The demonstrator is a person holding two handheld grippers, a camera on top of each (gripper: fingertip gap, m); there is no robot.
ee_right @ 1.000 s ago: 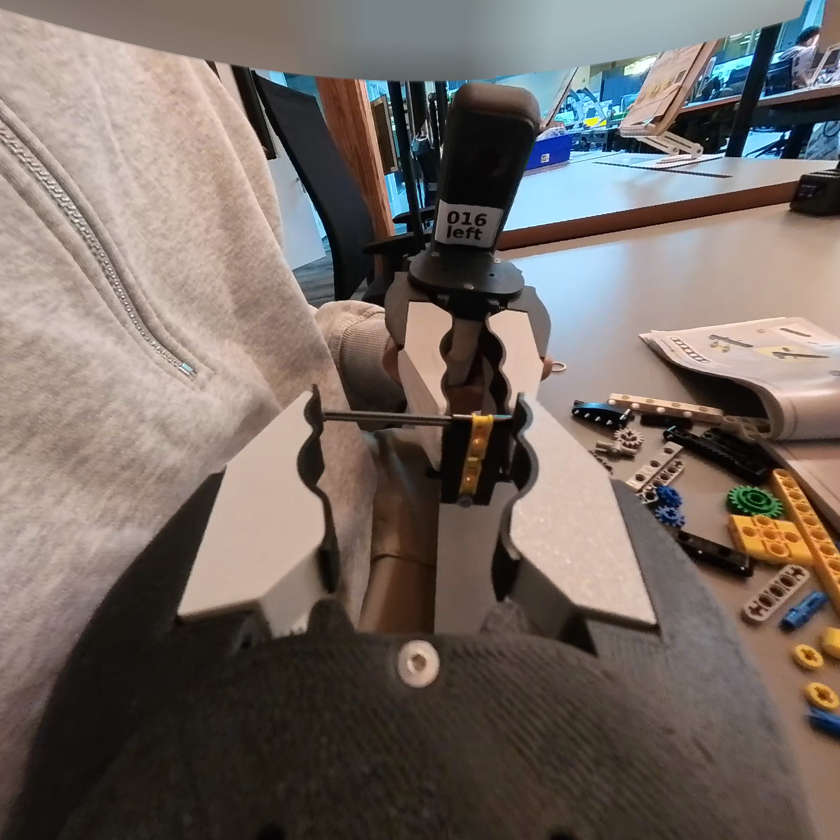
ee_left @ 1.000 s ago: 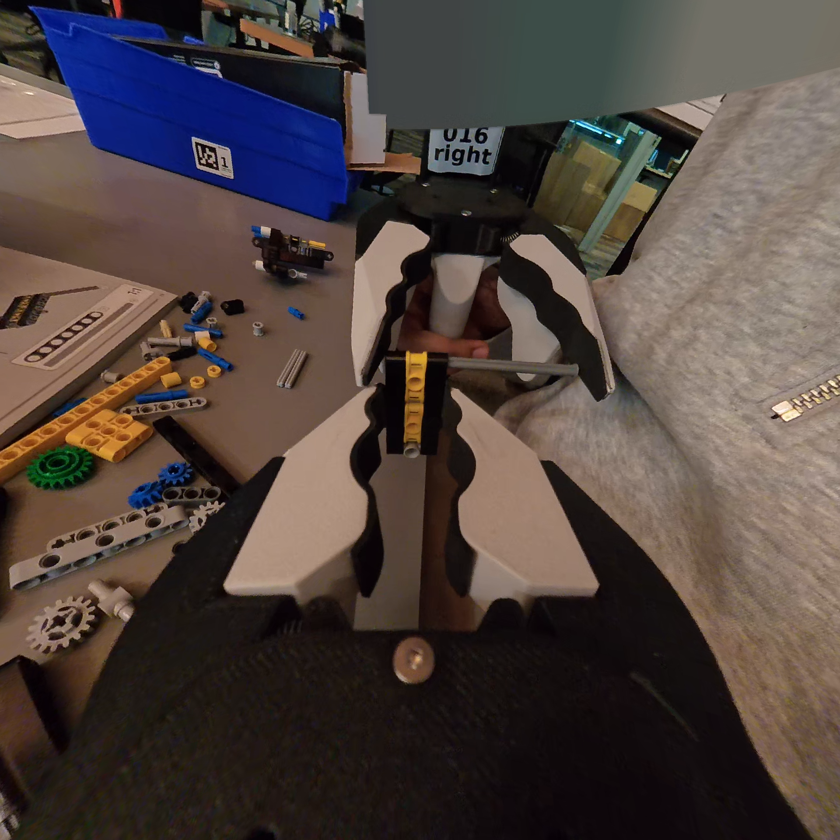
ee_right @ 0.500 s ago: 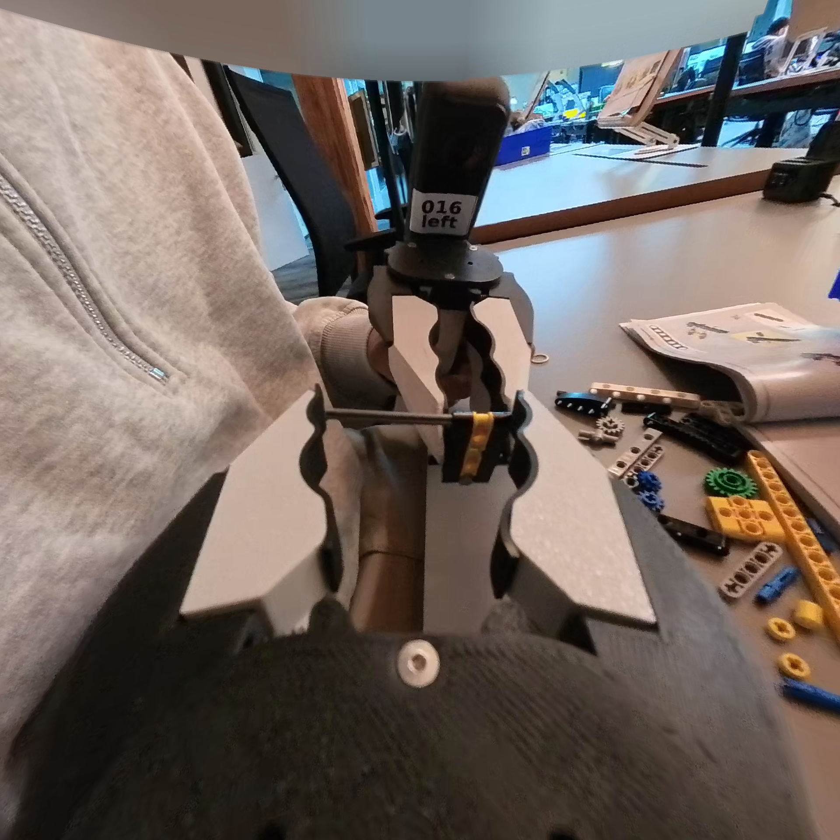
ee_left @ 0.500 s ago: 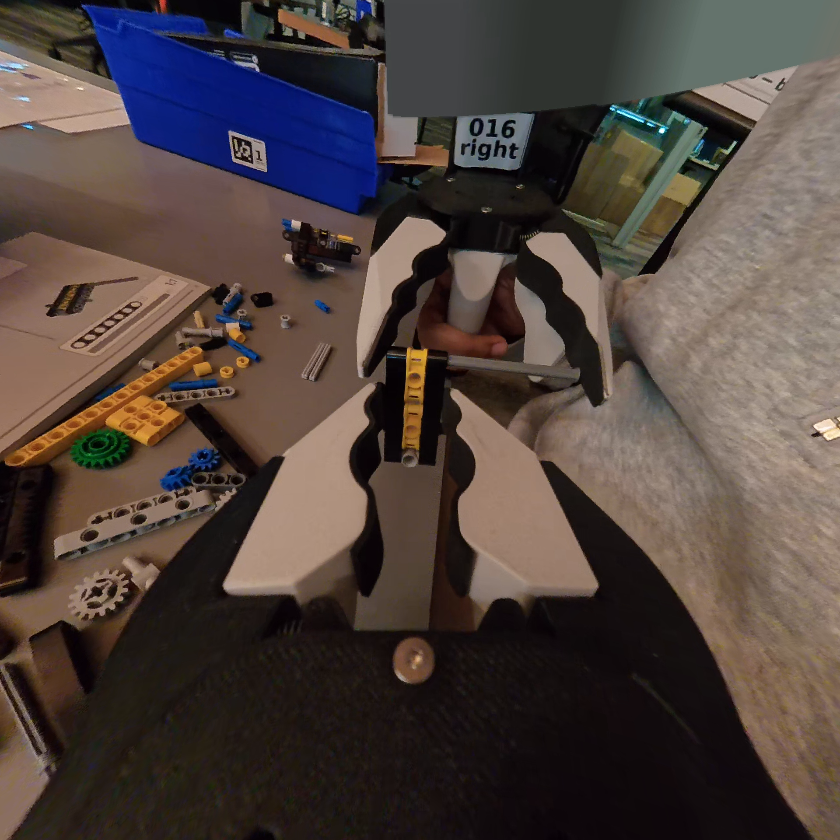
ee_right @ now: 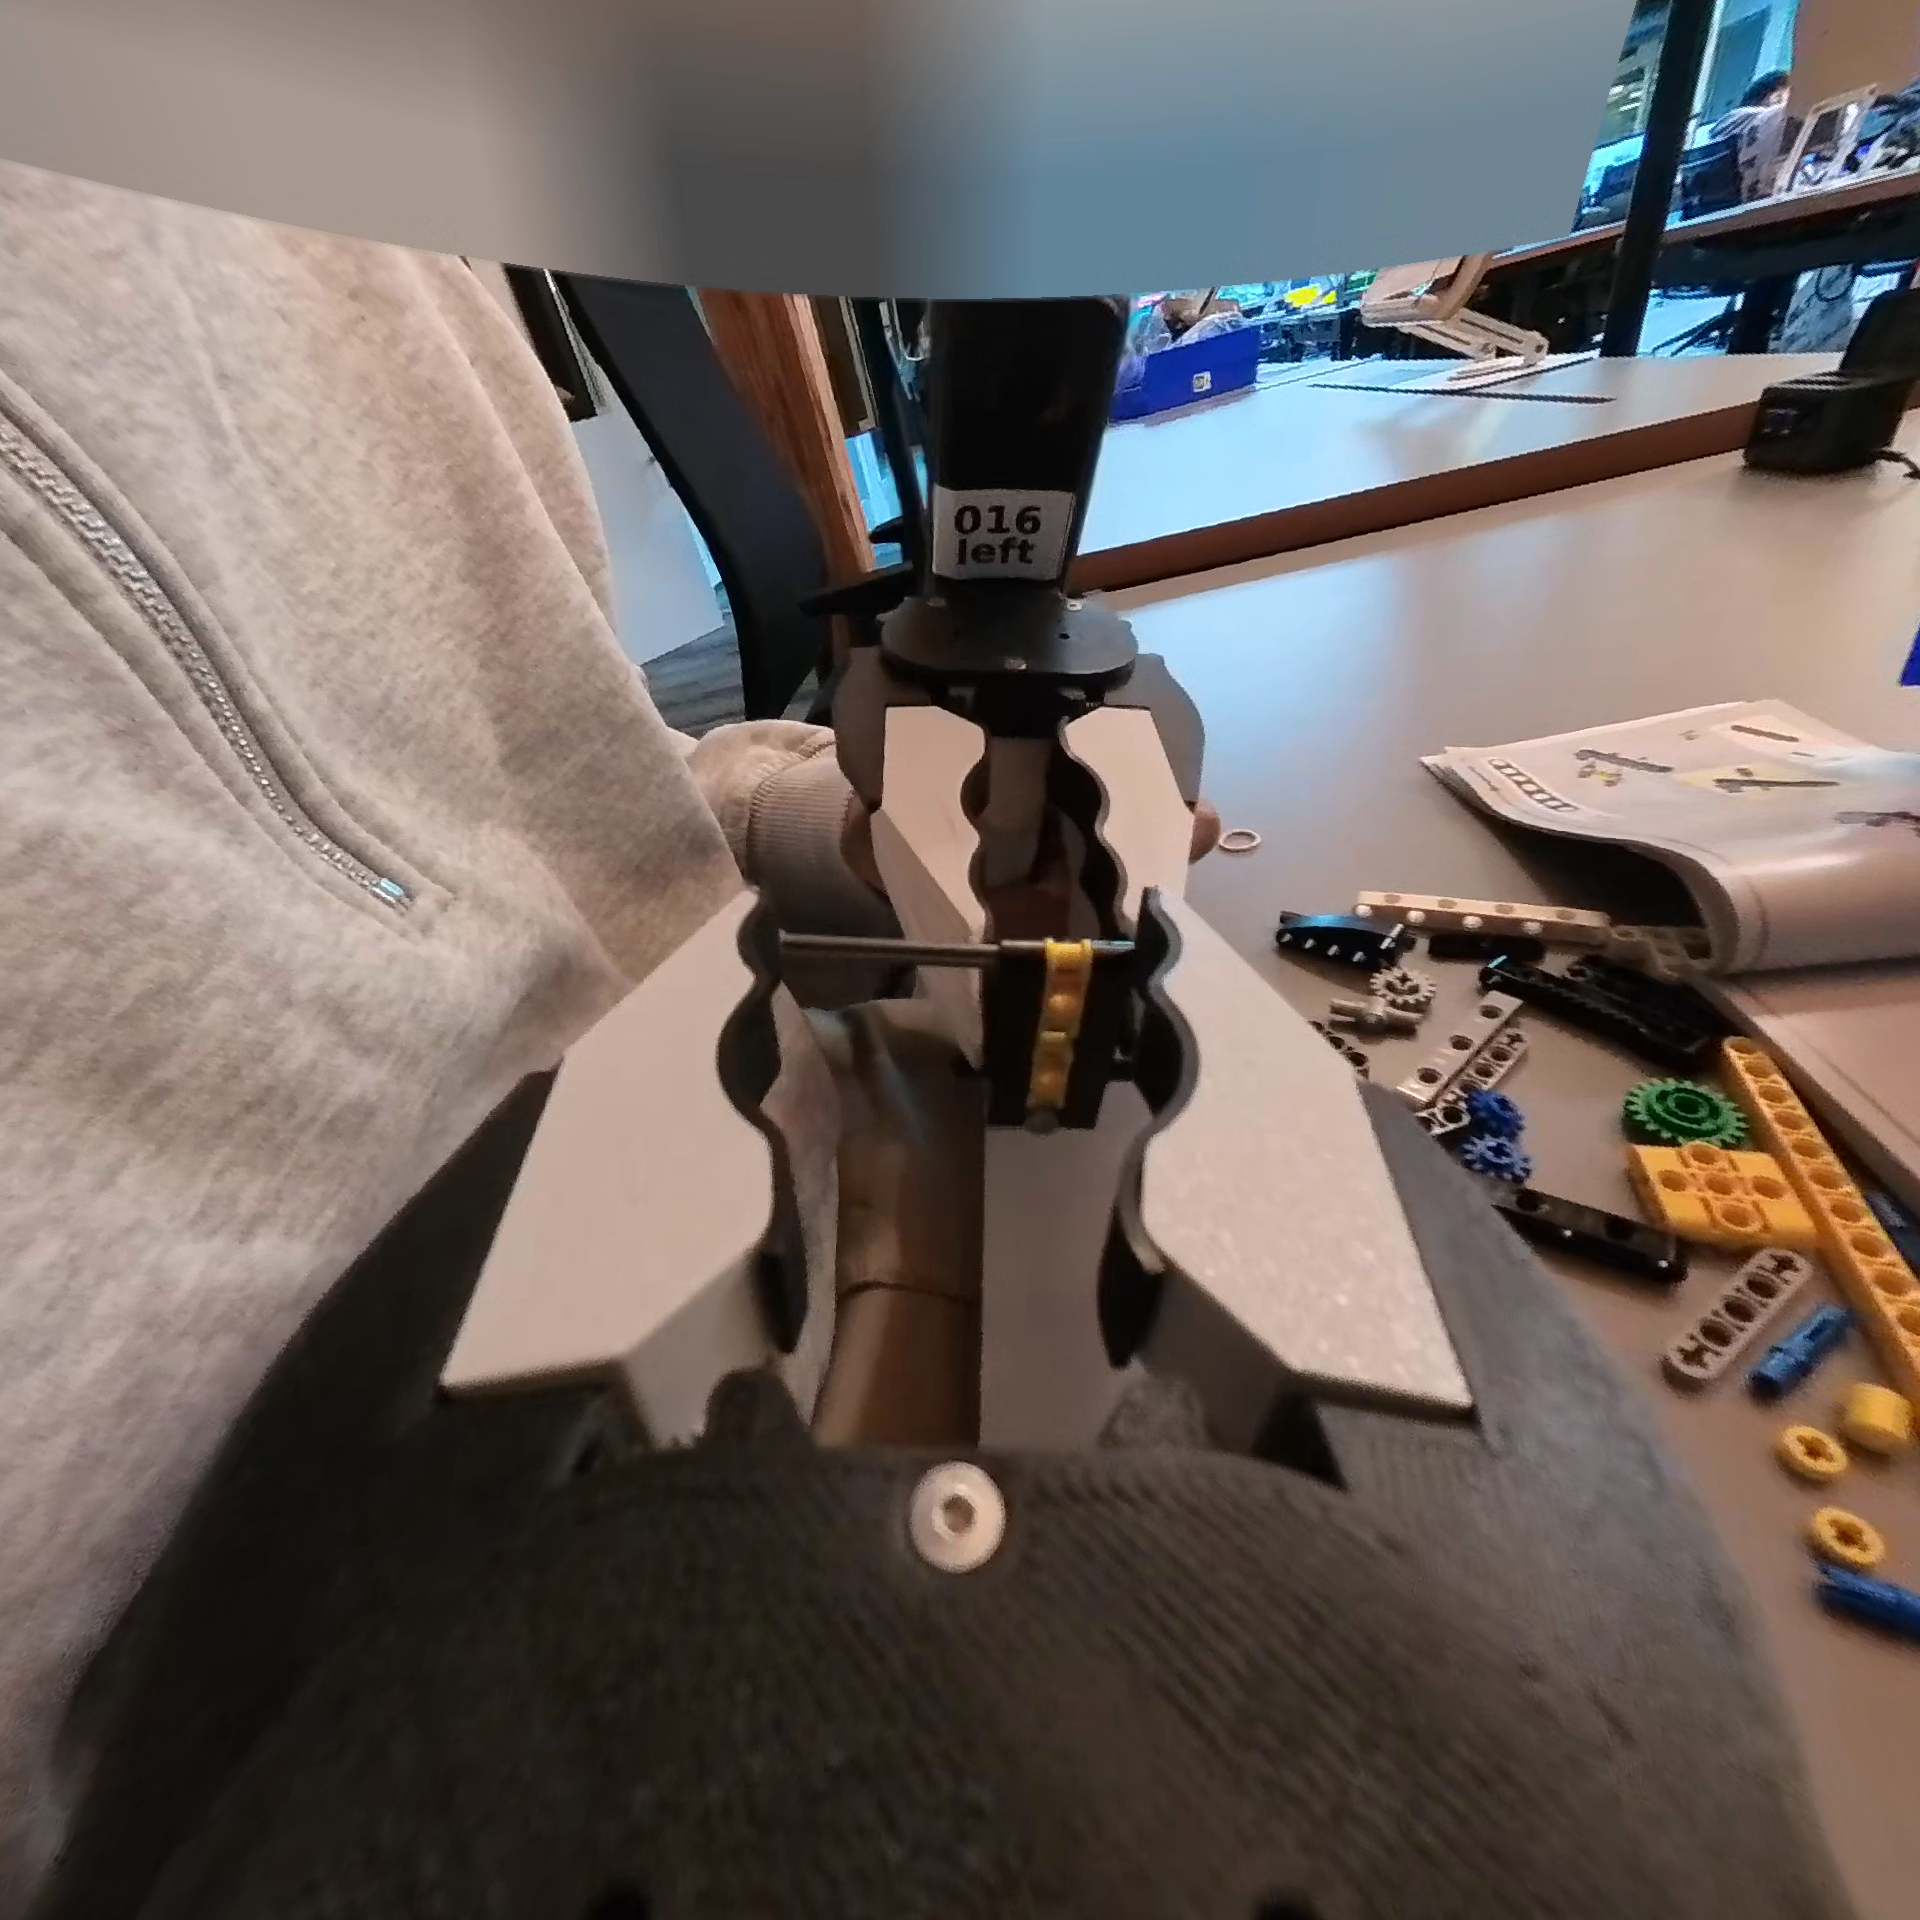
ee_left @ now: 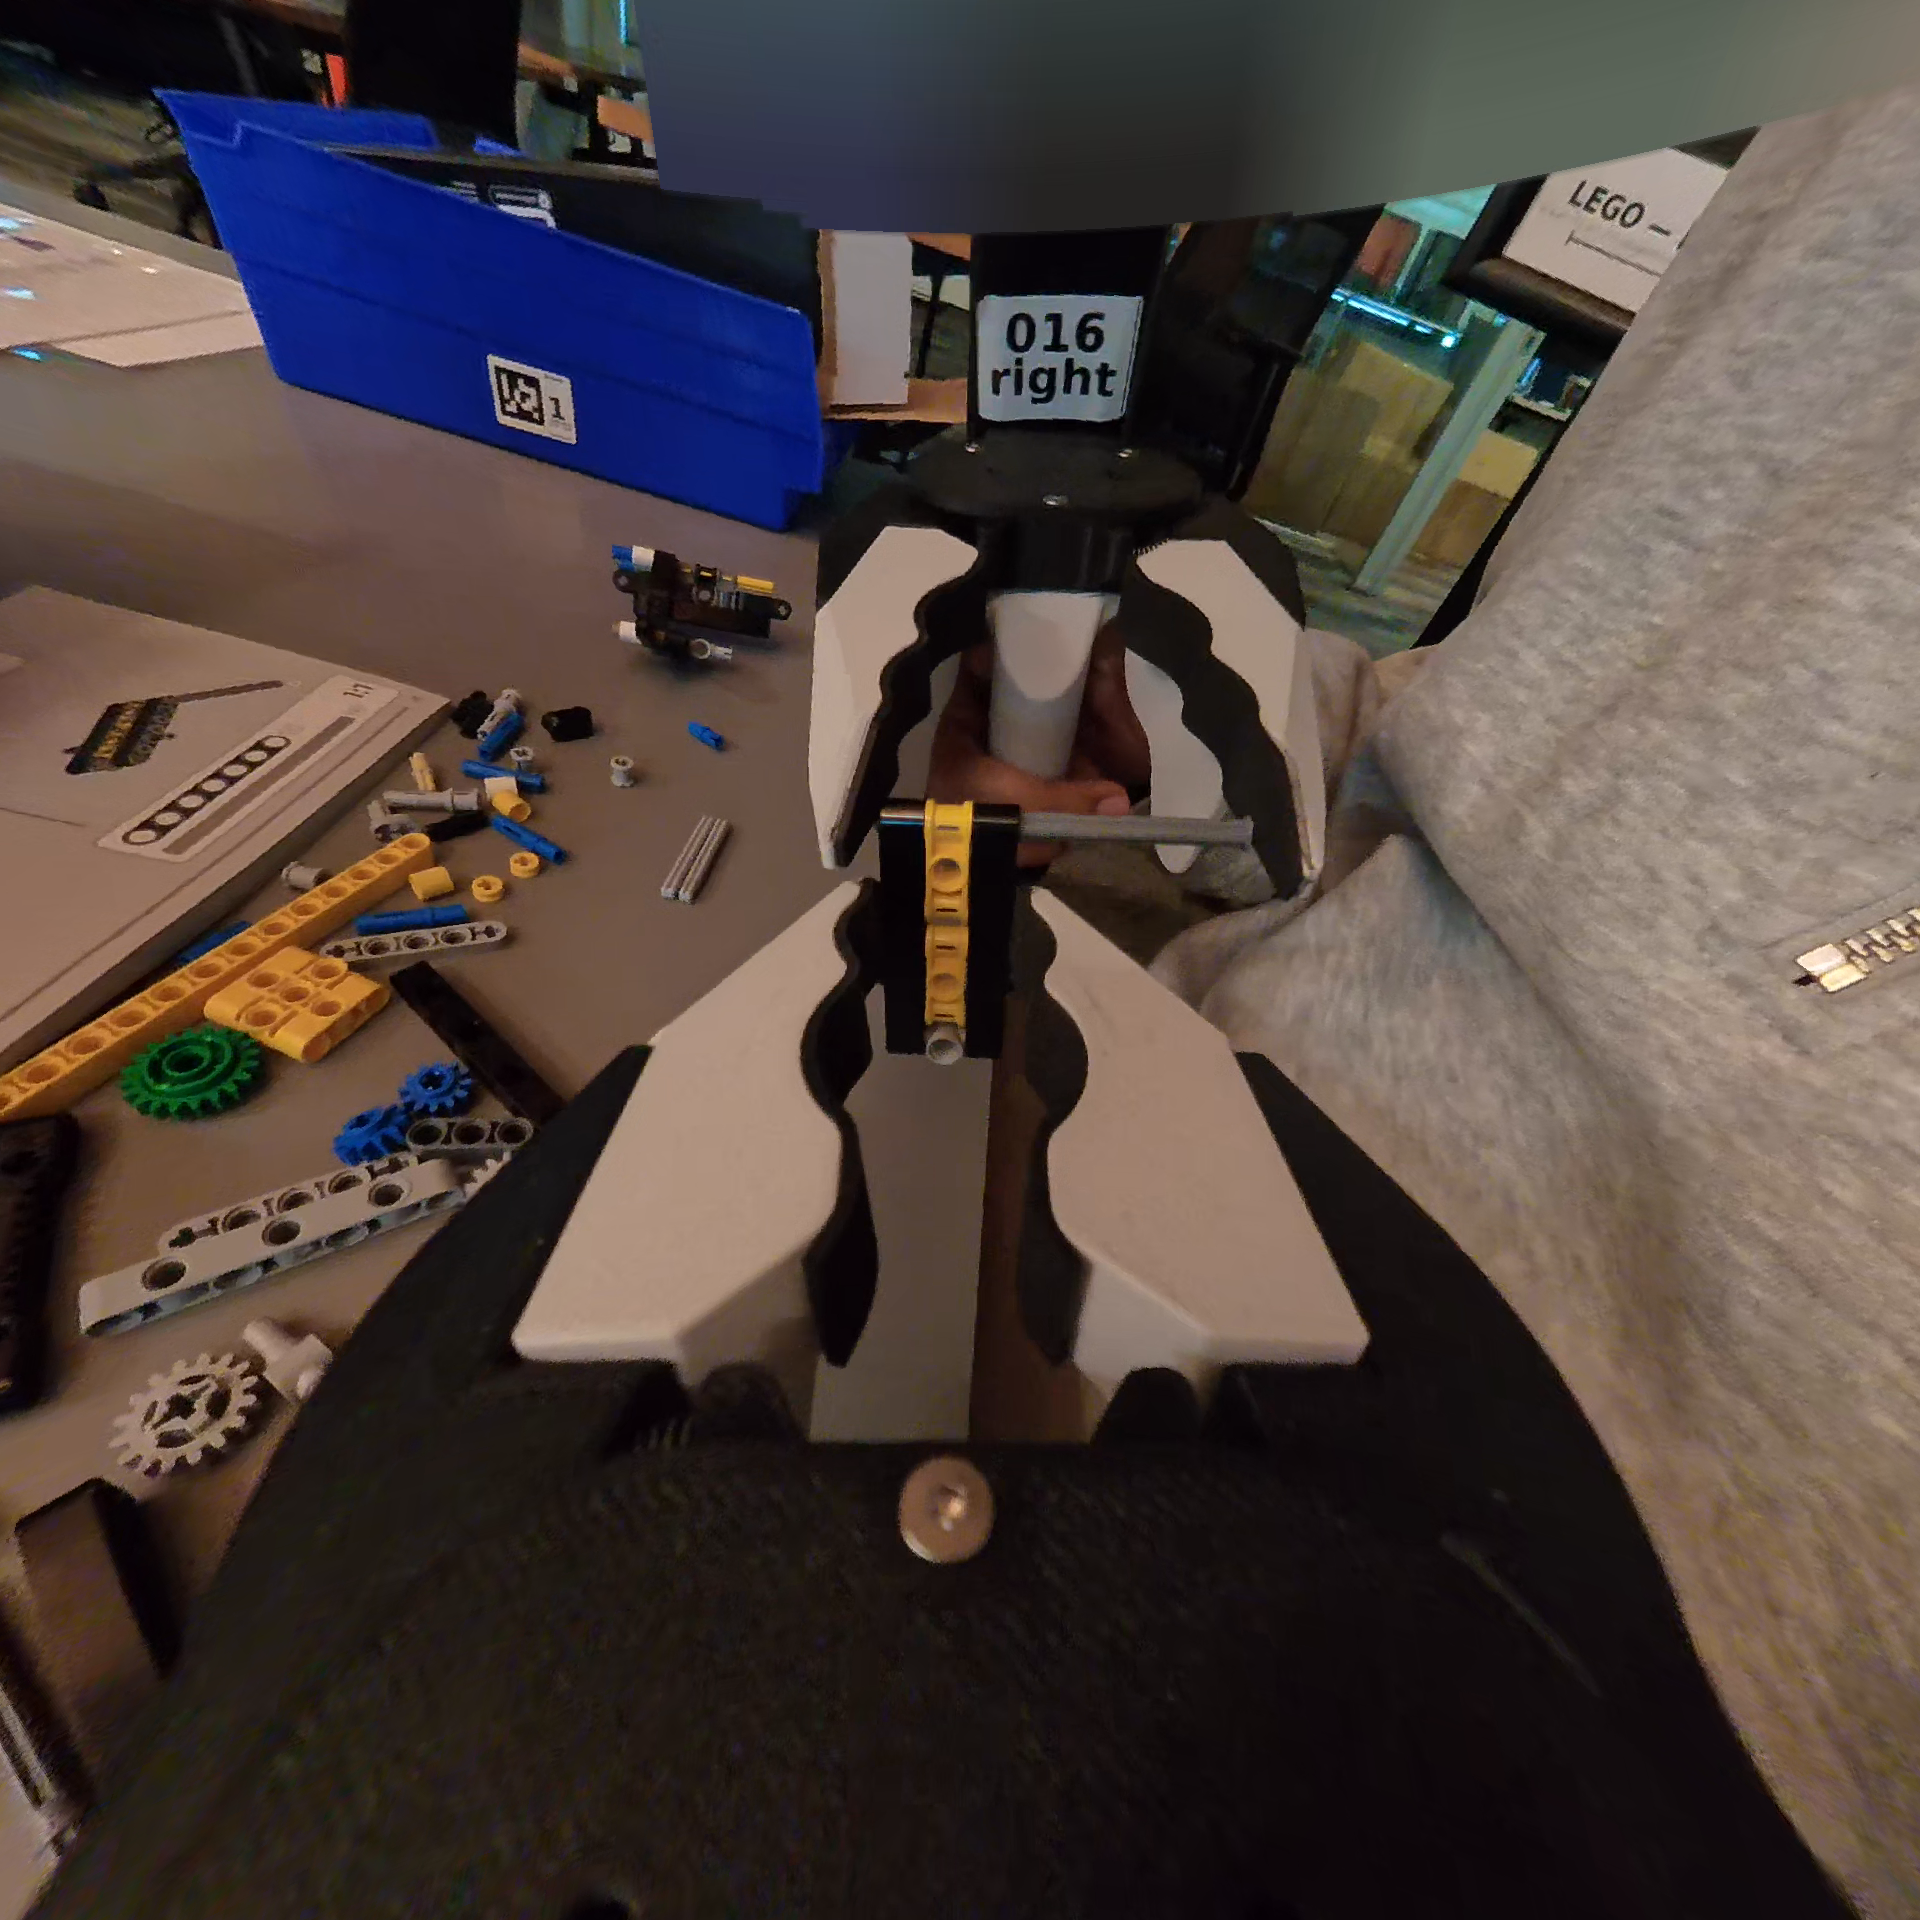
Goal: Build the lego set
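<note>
My left gripper [ee_left: 945, 904] is shut on a small stack of beams [ee_left: 948, 977], a yellow one between two black ones, and holds it upright above the table's near edge. A grey axle [ee_left: 1143, 828] passes through the stack's top hole and sticks out sideways. My right gripper [ee_right: 956, 925] faces the left one and spans the axle [ee_right: 894, 951]. One finger touches the axle's free end and the other rests against the far side of the stack [ee_right: 1060, 1029]. A short axle tip shows past the stack.
Loose pieces lie on the grey table: a long yellow beam [ee_left: 208, 977], a green gear [ee_left: 189, 1070], a grey beam [ee_left: 270, 1247] and a small sub-assembly [ee_left: 691, 613]. An instruction booklet [ee_left: 156, 769] and a blue bin [ee_left: 520, 312] stand behind. A person's grey hoodie [ee_left: 1558, 1039] is close. My left and right fingertips are right by each other.
My right gripper has narrowed and the axle has slid farther into the stack, so less of it sticks out. Both grippers have drifted a little over the table.
</note>
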